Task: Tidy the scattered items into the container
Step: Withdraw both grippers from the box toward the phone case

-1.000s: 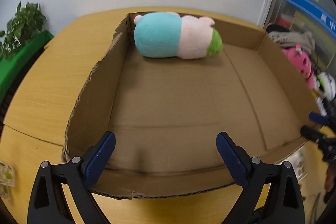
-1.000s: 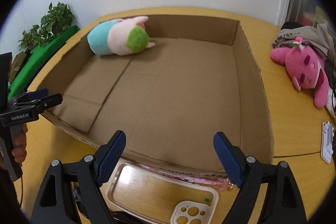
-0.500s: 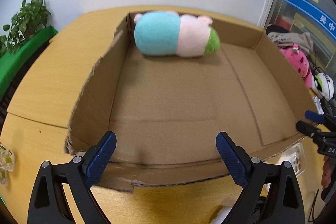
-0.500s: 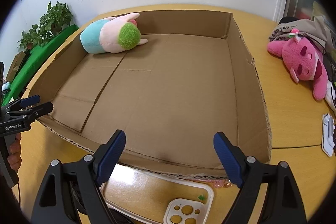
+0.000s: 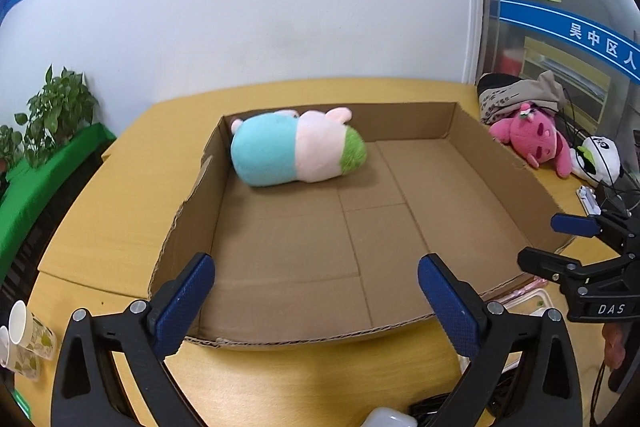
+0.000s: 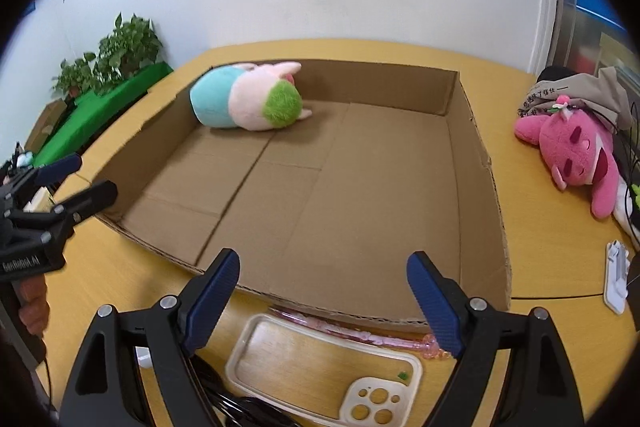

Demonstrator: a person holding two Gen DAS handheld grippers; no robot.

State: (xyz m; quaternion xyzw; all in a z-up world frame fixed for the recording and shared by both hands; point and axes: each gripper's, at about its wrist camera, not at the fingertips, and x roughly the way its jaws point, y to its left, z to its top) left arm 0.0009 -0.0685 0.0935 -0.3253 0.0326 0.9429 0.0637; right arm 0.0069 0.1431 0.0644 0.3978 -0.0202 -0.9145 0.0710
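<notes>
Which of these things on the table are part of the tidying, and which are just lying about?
Part of the tidying, as far as I can judge:
cardboard box
blue-and-pink plush, already inside
pink plush
phone case

Just lying about:
potted plant
paper cups

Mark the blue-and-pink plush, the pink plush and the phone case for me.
blue-and-pink plush (image 6: 248,99), right wrist view, on its pink middle section.
pink plush (image 6: 572,147), right wrist view, on its face.
phone case (image 6: 414,373), right wrist view, on its right rim.
</notes>
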